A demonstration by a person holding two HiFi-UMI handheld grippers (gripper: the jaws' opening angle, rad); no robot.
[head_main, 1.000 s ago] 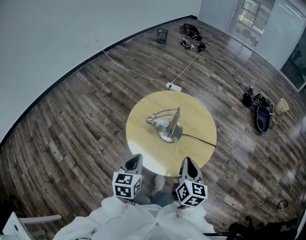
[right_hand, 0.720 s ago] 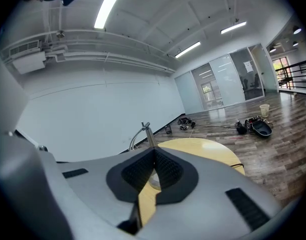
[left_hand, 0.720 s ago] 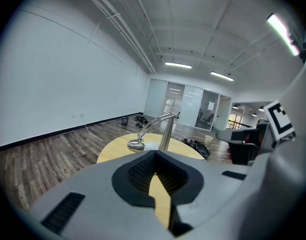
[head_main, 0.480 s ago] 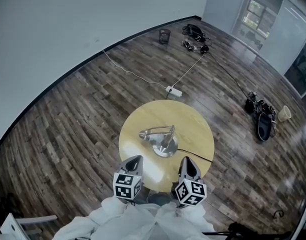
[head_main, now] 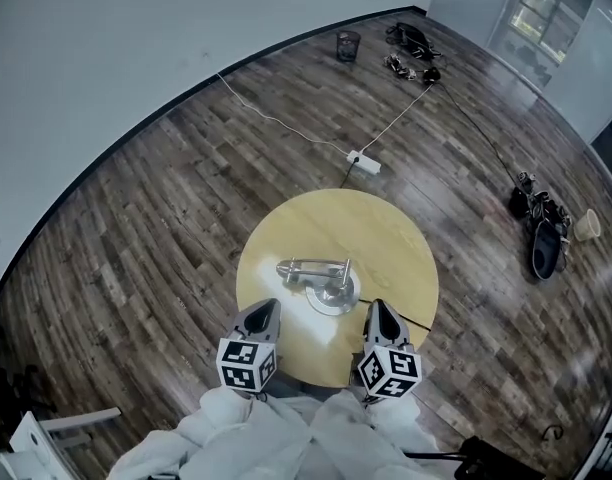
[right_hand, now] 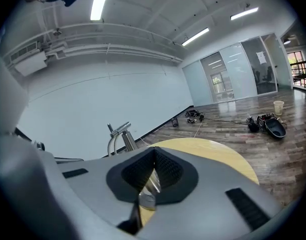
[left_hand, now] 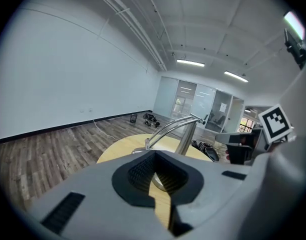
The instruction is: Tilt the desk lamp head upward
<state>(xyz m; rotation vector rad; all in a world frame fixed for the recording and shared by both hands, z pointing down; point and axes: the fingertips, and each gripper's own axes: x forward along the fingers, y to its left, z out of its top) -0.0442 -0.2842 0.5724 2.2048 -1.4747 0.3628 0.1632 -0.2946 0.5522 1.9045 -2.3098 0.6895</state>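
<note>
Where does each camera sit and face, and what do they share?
Head view: on the person's head, facing steeply down at round table and desk lamp; white sleeves, left gripper, right gripper show.
Left gripper view: on the left gripper, facing the lamp across its shut jaws; right gripper's marker cube at right.
Right gripper view: on the right gripper, over shut jaws; lamp at left.
All three show lamp and table.

A lamp [head_main: 331, 293] stands on a table [head_main: 386, 228], toward its near edge, with its head pointing left. The left gripper [head_main: 265, 309] and right gripper [head_main: 378, 308] hang over that edge, one either side of the lamp's base. Behind the table a power strip [head_main: 364, 162] lies on the floor. Farther back, a bin [head_main: 348, 44] stands by the wall. Bags [head_main: 544, 230] lie well to the right.
</note>
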